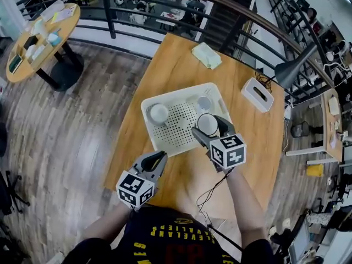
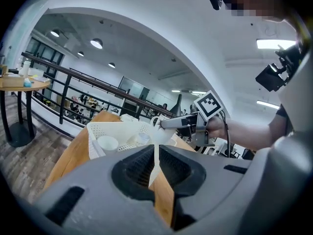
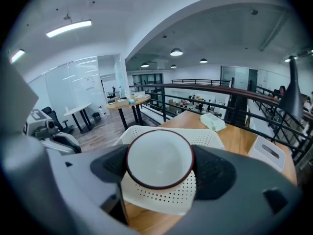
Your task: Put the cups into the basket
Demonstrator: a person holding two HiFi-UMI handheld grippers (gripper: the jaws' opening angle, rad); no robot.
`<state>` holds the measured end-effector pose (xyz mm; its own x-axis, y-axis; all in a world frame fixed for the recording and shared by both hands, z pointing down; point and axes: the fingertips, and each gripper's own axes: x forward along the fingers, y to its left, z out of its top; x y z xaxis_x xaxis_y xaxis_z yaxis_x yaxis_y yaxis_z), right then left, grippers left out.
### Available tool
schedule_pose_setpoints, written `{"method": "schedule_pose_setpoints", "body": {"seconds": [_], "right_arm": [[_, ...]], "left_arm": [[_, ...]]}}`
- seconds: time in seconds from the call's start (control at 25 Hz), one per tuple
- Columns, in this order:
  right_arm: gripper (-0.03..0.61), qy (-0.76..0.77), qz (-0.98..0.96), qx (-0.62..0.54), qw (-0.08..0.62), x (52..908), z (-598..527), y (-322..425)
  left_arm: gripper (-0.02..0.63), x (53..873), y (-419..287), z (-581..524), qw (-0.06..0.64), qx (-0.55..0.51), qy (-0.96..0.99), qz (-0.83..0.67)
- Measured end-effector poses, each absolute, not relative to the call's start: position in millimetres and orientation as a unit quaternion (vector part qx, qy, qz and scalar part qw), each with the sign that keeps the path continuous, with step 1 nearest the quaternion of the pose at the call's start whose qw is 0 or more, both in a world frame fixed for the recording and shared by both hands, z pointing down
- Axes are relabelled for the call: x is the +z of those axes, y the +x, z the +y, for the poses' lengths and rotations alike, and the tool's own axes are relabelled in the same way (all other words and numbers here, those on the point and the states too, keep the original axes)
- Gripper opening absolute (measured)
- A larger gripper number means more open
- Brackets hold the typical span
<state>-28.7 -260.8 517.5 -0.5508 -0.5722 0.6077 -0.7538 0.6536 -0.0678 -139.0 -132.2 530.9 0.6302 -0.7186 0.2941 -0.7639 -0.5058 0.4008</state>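
right gripper: jaws clamped on the sides of a dark-rimmed cup, upright, over the near right part of the basket | left gripper: jaws together, nothing between them, over the table near the basket | in basket: white cup at left, smaller cup at far right

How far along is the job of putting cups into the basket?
Done: a left cup and a small cup sit in the basket. In hand: the right gripper holds a third cup above the basket, not yet set down. The left gripper is shut and empty. Left: lowering and releasing that cup; no other cup shows on the table.
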Motion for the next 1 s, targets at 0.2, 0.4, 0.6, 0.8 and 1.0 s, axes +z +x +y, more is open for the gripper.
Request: {"method": "schedule_pose_setpoints", "body": {"seconds": [0.2, 0.4, 0.6, 0.8, 1.0], "right_arm": [[0.400, 0.357, -0.866, 0.155, 0.315, 549, -274, -53], [0.400, 0.341, -0.857, 0.156, 0.353, 580, -292, -71], [0.400, 0.338, -0.842, 0.167, 0.385, 615, -309, -76], [0.400, 0.330, -0.830, 0.164, 0.419, 638, -320, -83], [0.400, 0.324, -0.818, 0.157, 0.450, 657, -326, -86]], "left_arm": [[0.025, 533, -147, -143, 0.255, 0.046, 0.870, -0.419], [0.025, 539, -150, -154, 0.269, 0.041, 0.872, -0.406], [0.025, 538, -149, -165, 0.275, 0.027, 0.876, -0.394], [0.025, 541, -161, -173, 0.285, 0.022, 0.873, -0.395], [0.025, 548, -177, -179, 0.295, 0.020, 0.866, -0.403]]}}
